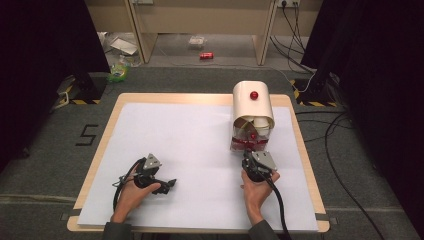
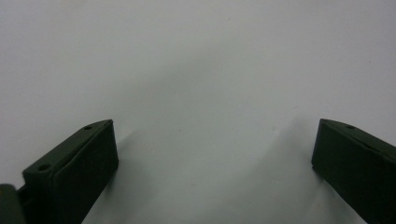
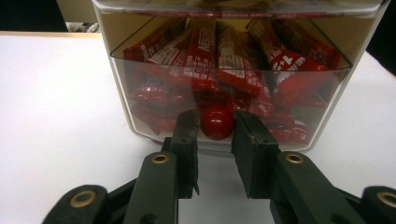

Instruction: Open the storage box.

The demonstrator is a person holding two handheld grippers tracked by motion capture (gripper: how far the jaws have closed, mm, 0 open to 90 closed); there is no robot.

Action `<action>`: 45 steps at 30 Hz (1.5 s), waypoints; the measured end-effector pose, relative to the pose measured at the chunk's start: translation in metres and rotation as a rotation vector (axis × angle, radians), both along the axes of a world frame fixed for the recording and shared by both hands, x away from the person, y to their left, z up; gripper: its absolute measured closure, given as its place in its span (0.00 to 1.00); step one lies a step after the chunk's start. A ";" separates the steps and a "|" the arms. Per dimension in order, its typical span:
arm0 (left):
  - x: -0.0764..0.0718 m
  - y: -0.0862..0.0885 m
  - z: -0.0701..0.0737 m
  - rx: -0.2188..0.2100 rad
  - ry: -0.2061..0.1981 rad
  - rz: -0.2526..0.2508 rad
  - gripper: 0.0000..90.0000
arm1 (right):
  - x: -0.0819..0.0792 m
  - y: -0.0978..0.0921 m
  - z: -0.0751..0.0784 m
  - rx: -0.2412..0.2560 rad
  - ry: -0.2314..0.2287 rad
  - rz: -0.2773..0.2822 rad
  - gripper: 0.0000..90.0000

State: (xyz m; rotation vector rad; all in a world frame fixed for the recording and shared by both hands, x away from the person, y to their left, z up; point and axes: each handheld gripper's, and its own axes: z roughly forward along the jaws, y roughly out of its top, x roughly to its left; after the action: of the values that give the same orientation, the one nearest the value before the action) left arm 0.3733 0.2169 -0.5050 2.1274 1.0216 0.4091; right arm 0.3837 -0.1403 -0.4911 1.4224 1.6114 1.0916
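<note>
Two grippers at a white-covered table (image 1: 165,125), one in each hand. Right gripper (image 3: 215,135) brought up to the front of a box (image 1: 252,117) standing at the far right of the table; left gripper (image 1: 167,184) low over bare sheet at the near left, well apart from the box.

Step in hand, as judged: closing on the lower red knob (image 3: 216,122), presumably to pull the bottom drawer (image 3: 224,112) out. Right fingers (image 3: 186,140) spread a little, flanking the knob on both sides, just beside it; contact not certain, no firm pinch yet. Left fingers (image 2: 79,163) spread wide, gripping nothing.

Next move, as judged: squeeze onto the knob, then draw straight back along the drawer's travel; box light-looking and apt to slide, so possibly a steadying push from the left gripper.

Box: cream curved lid with a second red knob (image 1: 254,95) on top, rolled back over an upper compartment with white cups (image 1: 260,123). Drawer front clear plastic, shut or nearly so, packed with red sachets (image 3: 233,60) fanned upright, more lying beneath.
</note>
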 end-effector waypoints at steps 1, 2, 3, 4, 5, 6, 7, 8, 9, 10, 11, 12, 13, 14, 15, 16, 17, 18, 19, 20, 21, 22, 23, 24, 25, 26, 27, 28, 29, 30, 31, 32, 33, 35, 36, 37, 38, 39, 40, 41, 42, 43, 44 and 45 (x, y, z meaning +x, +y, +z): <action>0.000 0.000 0.000 0.000 0.000 0.000 0.00 | 0.000 0.000 0.000 -0.002 0.000 0.000 0.79; 0.000 0.000 0.000 0.000 0.000 0.000 0.00 | 0.000 0.000 0.000 0.000 -0.002 0.000 0.79; 0.000 0.000 0.000 0.000 0.000 0.000 0.00 | 0.000 0.000 0.000 0.000 -0.002 0.000 0.79; 0.000 0.000 0.000 0.000 0.000 0.000 0.00 | 0.000 0.000 0.000 -0.002 -0.002 -0.001 0.78; 0.000 0.000 0.000 0.000 0.000 0.000 0.00 | -0.001 0.001 0.000 -0.009 -0.011 -0.004 0.78; 0.000 0.000 0.000 0.000 0.000 0.000 0.00 | -0.001 0.001 0.000 -0.007 -0.015 -0.005 0.78; 0.000 0.000 0.000 0.000 0.000 0.000 0.00 | 0.000 0.002 0.000 -0.004 -0.017 -0.007 0.78; 0.000 0.000 0.000 0.000 0.000 0.000 0.00 | -0.001 0.002 0.000 -0.010 -0.015 -0.006 0.78; 0.000 0.000 0.000 0.000 0.000 0.000 0.00 | -0.001 0.002 0.000 -0.007 -0.015 -0.007 0.79; 0.000 0.000 0.000 0.000 0.000 0.000 0.00 | -0.001 0.001 0.000 0.002 -0.014 -0.008 0.82; 0.000 0.000 0.000 0.000 0.000 0.000 0.00 | 0.000 0.000 0.000 0.013 -0.014 -0.003 0.82; 0.000 0.000 0.000 0.000 0.000 0.000 0.00 | 0.000 -0.002 0.000 0.016 -0.015 0.007 0.82; 0.000 0.000 0.000 0.000 0.000 0.000 0.00 | 0.000 -0.002 0.000 0.016 -0.014 0.008 0.82; 0.000 0.000 0.000 0.000 0.000 0.000 0.00 | 0.000 -0.001 0.000 0.010 -0.016 0.006 0.82; 0.000 0.000 0.000 0.000 0.000 0.000 0.00 | 0.000 -0.001 0.000 0.004 -0.016 0.006 0.82; 0.000 0.000 0.000 0.000 0.000 0.000 0.00 | 0.000 -0.001 0.000 0.009 -0.015 0.010 0.82; 0.000 0.000 0.000 0.000 0.000 0.000 0.00 | 0.000 -0.001 0.000 0.009 -0.015 0.010 0.82; 0.000 0.000 0.000 0.000 0.000 0.000 0.00 | -0.001 -0.004 0.000 0.006 -0.012 0.028 0.82; 0.000 0.000 0.000 0.000 0.000 0.000 0.00 | -0.001 -0.004 0.000 0.007 -0.012 0.032 0.82; 0.000 0.000 0.000 0.000 0.000 0.000 0.00 | -0.001 -0.005 0.000 0.009 -0.012 0.033 0.82; 0.000 0.000 0.000 0.000 0.000 0.000 0.00 | -0.001 -0.005 0.000 0.032 -0.008 0.032 0.82; 0.000 0.000 0.000 0.000 0.000 0.000 0.00 | -0.001 -0.007 0.000 0.059 -0.002 0.035 0.82; 0.000 0.000 0.000 0.001 0.000 0.000 0.00 | -0.001 -0.008 0.000 0.063 -0.001 0.038 0.82; 0.000 0.000 0.000 0.001 0.000 0.000 0.00 | -0.001 -0.008 0.000 0.063 -0.001 0.038 0.82; 0.000 0.000 0.000 0.001 -0.001 0.000 0.00 | -0.001 -0.007 0.000 0.052 -0.004 0.040 0.82; 0.000 0.000 0.000 0.001 -0.001 0.001 0.00 | -0.001 -0.007 0.000 0.046 -0.004 0.037 0.82; 0.000 0.000 0.000 0.001 -0.001 0.001 0.00 | -0.002 -0.007 0.000 0.048 -0.003 0.036 0.82; 0.000 0.000 0.000 0.001 -0.001 0.001 0.00 | -0.002 -0.007 0.000 0.048 -0.003 0.036 0.82; 0.000 0.000 0.000 0.001 -0.001 0.000 0.00 | -0.002 -0.007 0.000 0.060 -0.004 0.038 0.82; 0.000 0.000 0.000 0.000 -0.001 0.001 0.00 | -0.003 -0.008 0.000 0.070 -0.007 0.038 0.82; 0.000 0.000 0.000 0.000 -0.001 0.001 0.00 | -0.003 -0.008 0.000 0.070 -0.007 0.038 0.82; 0.000 0.000 0.000 0.001 -0.001 0.001 0.00 | -0.004 -0.008 0.000 0.075 -0.004 0.035 0.83; 0.000 0.000 0.000 0.001 -0.001 0.001 0.00 | -0.006 -0.008 0.000 0.076 -0.012 0.034 0.86; 0.000 0.000 0.000 0.001 -0.001 0.001 0.00 | -0.012 -0.010 0.000 0.064 -0.038 0.071 1.00; 0.000 0.000 0.000 0.001 -0.001 0.001 0.00 | -0.011 -0.009 0.000 0.075 -0.013 0.079 1.00; 0.000 0.000 0.000 0.001 -0.001 0.001 0.00 | -0.011 -0.009 0.000 0.075 -0.013 0.079 1.00; -0.001 0.000 0.000 0.002 -0.003 0.001 0.00 | -0.011 -0.009 0.000 0.108 -0.022 0.065 0.96; 0.000 0.000 0.000 0.002 -0.003 0.001 0.00 | -0.011 -0.010 0.000 0.135 -0.018 0.056 0.94; 0.000 0.000 0.000 0.001 -0.001 0.001 0.00 | -0.012 -0.008 0.000 0.122 -0.028 0.049 0.91; 0.000 0.000 0.000 0.001 -0.001 0.001 0.00 | -0.012 -0.007 0.000 0.118 -0.027 0.040 0.90; 0.000 0.000 0.000 0.001 -0.002 0.001 0.00 | -0.012 -0.007 -0.001 0.104 -0.029 0.025 0.86; 0.000 0.000 0.000 0.001 -0.002 0.001 0.00 | -0.012 -0.006 -0.001 0.098 -0.023 0.016 0.84; 0.000 0.000 0.000 0.001 -0.002 0.001 0.00 | -0.011 -0.006 -0.001 0.101 -0.020 0.005 0.82; 0.000 0.000 0.000 0.001 -0.002 0.001 0.00 | -0.010 -0.006 -0.001 0.101 -0.029 -0.003 0.82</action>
State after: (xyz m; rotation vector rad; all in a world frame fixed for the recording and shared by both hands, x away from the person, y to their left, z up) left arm 0.3730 0.2168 -0.5050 2.1276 1.0217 0.4121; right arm 0.3734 -0.1460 -0.4917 1.4672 1.5527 1.2017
